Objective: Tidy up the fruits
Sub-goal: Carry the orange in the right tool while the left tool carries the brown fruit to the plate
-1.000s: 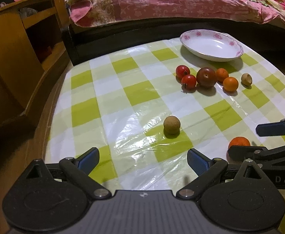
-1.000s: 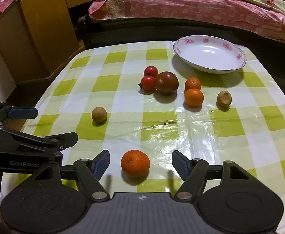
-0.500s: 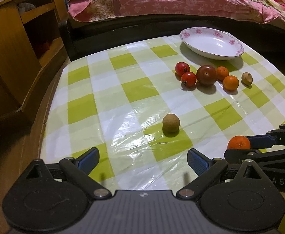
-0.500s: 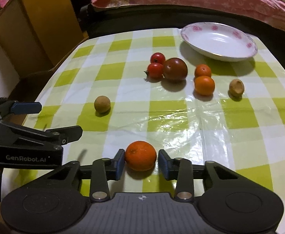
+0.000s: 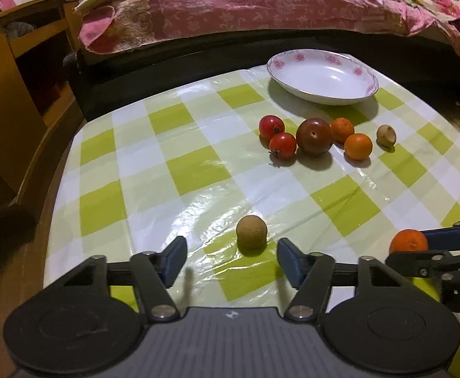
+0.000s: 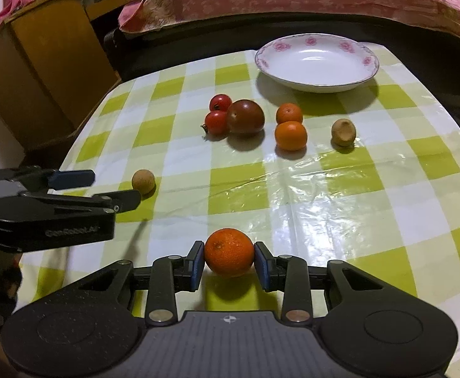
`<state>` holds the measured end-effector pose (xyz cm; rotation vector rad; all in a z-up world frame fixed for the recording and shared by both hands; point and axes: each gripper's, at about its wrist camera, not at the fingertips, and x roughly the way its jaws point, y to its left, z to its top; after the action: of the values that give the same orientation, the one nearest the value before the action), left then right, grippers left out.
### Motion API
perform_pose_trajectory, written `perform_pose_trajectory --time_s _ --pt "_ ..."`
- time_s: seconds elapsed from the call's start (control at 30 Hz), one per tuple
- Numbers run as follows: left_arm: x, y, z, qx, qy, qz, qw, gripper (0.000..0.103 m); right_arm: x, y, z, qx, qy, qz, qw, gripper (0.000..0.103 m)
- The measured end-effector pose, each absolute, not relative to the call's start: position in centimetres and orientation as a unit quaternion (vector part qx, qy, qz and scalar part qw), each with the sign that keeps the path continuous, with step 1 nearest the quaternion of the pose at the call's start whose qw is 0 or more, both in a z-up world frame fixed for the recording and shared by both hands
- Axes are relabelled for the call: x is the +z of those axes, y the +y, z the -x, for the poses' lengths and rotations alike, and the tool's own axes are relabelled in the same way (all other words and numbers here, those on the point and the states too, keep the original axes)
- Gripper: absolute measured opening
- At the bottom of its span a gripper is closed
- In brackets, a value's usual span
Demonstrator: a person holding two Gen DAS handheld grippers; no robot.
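Observation:
My right gripper (image 6: 229, 262) is shut on an orange mandarin (image 6: 229, 251), held just above the checked tablecloth; the mandarin also shows in the left wrist view (image 5: 408, 241). My left gripper (image 5: 232, 260) is open, with a small brown round fruit (image 5: 251, 231) just ahead of its fingertips, also seen in the right wrist view (image 6: 143, 181). Further back lie two red tomatoes (image 6: 218, 113), a dark tomato (image 6: 245, 116), two mandarins (image 6: 290, 126) and another brown fruit (image 6: 343, 131). A white flowered plate (image 6: 316, 61) stands empty at the back.
A bed with a pink quilt (image 5: 261, 9) runs along the far side of the table. A wooden cabinet (image 5: 6, 88) stands to the left, close to the table's edge (image 5: 56, 189).
My right gripper closed on the mandarin and lifted it slightly. My left gripper moved forward and right, so the brown fruit now sits just ahead of its fingertips.

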<state>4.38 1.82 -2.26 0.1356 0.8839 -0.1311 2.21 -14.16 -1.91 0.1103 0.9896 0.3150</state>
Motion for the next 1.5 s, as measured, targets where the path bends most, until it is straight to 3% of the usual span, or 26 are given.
perform_pose_trajectory --time_s 0.13,0.3,0.4,0.8,1.5 --pt "-2.7 1.8 -5.3 -0.07 0.427 -0.052 0.9 0.051 -2.0 -14.4 -2.3 0.151 0.476 -0.058 0.864 0.03" --pt "-3.1 1.5 -6.3 -0.081 0.427 -0.039 0.9 0.044 -2.2 -14.7 -2.4 0.148 0.478 -0.064 0.864 0.03" --pt "-3.5 0.9 -6.6 -0.088 0.433 -0.045 0.896 0.033 -2.3 -15.0 -2.4 0.141 0.479 -0.067 0.864 0.03" --pt "-0.8 0.2 -7.1 -0.108 0.436 -0.041 0.892 0.033 -0.1 -16.9 -4.3 0.114 0.46 -0.081 0.877 0.03" --pt "2.0 -6.1 -17.6 -0.18 0.398 -0.064 0.897 0.032 1.0 -18.6 -15.3 0.079 0.435 -0.068 0.894 0.03"
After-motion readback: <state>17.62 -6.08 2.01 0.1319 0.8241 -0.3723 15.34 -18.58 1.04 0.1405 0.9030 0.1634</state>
